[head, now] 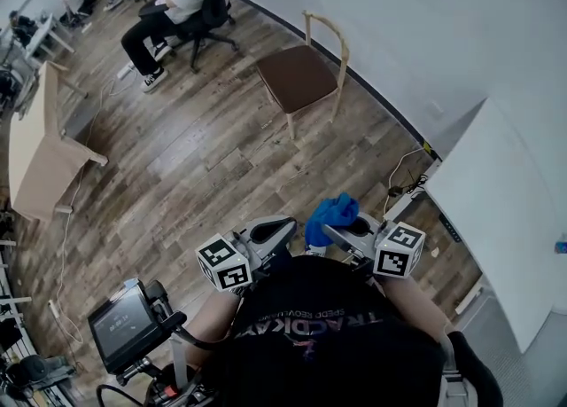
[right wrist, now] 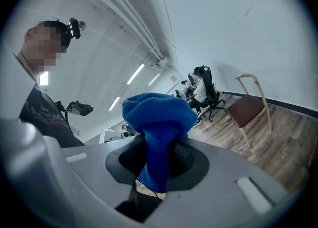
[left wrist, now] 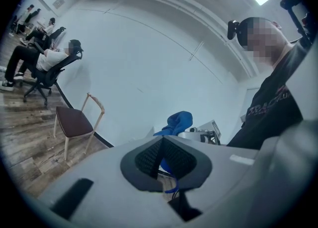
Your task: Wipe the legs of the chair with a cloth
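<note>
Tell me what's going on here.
A person holds a gripper in each hand, close to the body. The right gripper is shut on a blue cloth; the left gripper is shut and empty. The wooden chair stands by the wall across the floor, untouched, so no leg is being wiped yet.

Black short-sleeved T-shirt (head: 328, 325) with pale chest lettering, small black camera (left wrist: 232, 29) worn above the T-shirt, left gripper (head: 275, 230) and right gripper (head: 350, 230) beyond the T-shirt, pale grey moulded shells, black ribbed pads (left wrist: 148, 157), white cubes (head: 223, 263) bearing black square markers.
</note>
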Available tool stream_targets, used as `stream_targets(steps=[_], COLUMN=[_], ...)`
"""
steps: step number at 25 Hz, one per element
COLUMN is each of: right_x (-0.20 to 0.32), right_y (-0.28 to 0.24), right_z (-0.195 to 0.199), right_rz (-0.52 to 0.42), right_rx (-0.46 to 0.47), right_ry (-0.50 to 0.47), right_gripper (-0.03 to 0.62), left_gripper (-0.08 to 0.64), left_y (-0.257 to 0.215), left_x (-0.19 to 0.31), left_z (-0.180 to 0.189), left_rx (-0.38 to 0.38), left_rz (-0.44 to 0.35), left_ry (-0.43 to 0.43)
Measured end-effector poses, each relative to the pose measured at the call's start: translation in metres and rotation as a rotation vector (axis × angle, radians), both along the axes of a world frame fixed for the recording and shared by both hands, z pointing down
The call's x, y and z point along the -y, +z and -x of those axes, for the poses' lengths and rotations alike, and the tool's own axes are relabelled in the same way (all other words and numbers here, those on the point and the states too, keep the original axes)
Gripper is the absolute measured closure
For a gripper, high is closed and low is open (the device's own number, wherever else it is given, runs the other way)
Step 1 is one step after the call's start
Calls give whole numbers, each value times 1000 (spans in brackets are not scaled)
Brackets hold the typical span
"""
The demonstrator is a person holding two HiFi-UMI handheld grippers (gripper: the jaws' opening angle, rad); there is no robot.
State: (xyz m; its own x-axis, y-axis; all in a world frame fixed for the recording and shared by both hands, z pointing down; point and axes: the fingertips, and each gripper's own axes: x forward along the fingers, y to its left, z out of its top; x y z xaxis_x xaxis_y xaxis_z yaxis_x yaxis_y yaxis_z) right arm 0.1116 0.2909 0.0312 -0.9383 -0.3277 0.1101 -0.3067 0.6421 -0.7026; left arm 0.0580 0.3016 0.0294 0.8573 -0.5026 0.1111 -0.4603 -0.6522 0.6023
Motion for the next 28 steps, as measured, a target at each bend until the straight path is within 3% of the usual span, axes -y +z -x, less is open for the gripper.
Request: stream_targets(steps=[10, 28], right_x=[-1, 1], right_y=[5, 15], right_z=[1, 0], right_rz=[6, 34], right_rx=[-7, -11], right_ry=[-35, -30], right_gripper=[497, 499], left_gripper=[561, 561], left_y=[3, 7], left_x=[5, 14], left_z=[9, 7], left_rx=[-23, -29], left_rz=[25, 53], left_ry=[-63, -53])
